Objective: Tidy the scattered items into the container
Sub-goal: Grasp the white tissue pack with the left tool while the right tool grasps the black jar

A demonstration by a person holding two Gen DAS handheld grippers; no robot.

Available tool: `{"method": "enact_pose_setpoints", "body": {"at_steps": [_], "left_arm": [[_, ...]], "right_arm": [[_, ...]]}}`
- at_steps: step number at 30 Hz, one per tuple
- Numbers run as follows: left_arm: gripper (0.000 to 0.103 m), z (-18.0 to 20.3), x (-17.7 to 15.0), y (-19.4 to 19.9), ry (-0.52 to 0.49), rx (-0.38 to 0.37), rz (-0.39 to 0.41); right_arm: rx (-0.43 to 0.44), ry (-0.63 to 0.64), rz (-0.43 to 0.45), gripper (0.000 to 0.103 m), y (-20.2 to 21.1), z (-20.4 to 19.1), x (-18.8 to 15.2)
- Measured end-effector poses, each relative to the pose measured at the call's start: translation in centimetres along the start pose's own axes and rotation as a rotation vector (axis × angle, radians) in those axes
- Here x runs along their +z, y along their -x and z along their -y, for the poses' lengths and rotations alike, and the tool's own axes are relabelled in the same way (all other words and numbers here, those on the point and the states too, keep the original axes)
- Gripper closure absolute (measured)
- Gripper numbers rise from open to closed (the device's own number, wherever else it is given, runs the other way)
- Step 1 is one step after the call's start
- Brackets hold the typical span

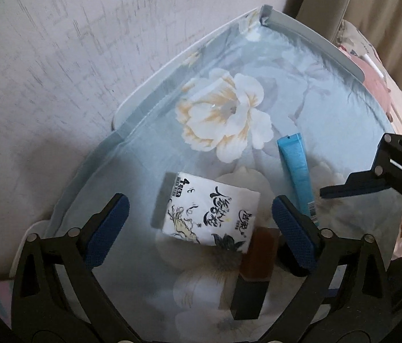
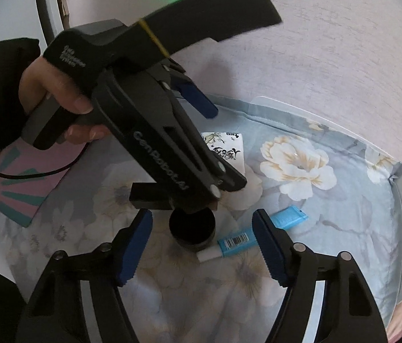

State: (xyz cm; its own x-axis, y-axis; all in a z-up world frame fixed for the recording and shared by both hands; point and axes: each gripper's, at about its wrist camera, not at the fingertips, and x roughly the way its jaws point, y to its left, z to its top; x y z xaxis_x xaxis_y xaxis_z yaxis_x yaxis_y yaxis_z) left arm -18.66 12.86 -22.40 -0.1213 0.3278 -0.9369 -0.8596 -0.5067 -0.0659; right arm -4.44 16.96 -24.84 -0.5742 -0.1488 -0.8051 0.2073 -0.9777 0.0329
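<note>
The cloth-lined container (image 1: 329, 48) already holds the tissue pack (image 1: 209, 208), blue tube (image 1: 296, 168), amber bottle (image 1: 253, 268) and a black jar (image 2: 192, 230). A pink card (image 2: 26, 183) at nine o'clock seems left outside. Left tongs (image 1: 201, 217) and right tongs (image 2: 202, 245) hang released, grasping nothing.

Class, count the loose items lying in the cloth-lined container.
4: tissue pack mid-container; blue tube to its right; brown bottle with black cap beside the pack; black jar near the tube. Grippers may hide more.
</note>
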Motion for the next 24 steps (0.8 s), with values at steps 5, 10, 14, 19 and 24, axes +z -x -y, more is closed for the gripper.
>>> {"method": "enact_pose_setpoints", "body": {"at_steps": [5,10,14,19,24], "left_arm": [[0.019,-0.1,-0.2,-1.2,-0.016,-0.022,-0.035],[0.042,0.5,-0.4,-1.0,-0.061,-0.021,-0.009],[0.042,0.3,-0.4,-0.9,-0.065,-0.017,-0.006],[0.043,0.4,-0.3,-0.7,-0.068,0.003,-0.004],[0.043,0.0,-0.1,0.5,-0.044,0.009,0.012]], "right_arm": [[-0.021,0.019,-0.016,0.046,-1.1,-0.3,-0.2],[0.001,0.006,-0.025,0.069,-1.7,0.0,-0.4],[-0.01,0.017,-0.019,0.07,-1.5,-0.3,-0.5],[-0.007,-0.007,-0.021,0.07,-1.0,0.1,-0.7],[-0.007,-0.015,-0.014,0.07,0.2,0.4,-0.8]]}}
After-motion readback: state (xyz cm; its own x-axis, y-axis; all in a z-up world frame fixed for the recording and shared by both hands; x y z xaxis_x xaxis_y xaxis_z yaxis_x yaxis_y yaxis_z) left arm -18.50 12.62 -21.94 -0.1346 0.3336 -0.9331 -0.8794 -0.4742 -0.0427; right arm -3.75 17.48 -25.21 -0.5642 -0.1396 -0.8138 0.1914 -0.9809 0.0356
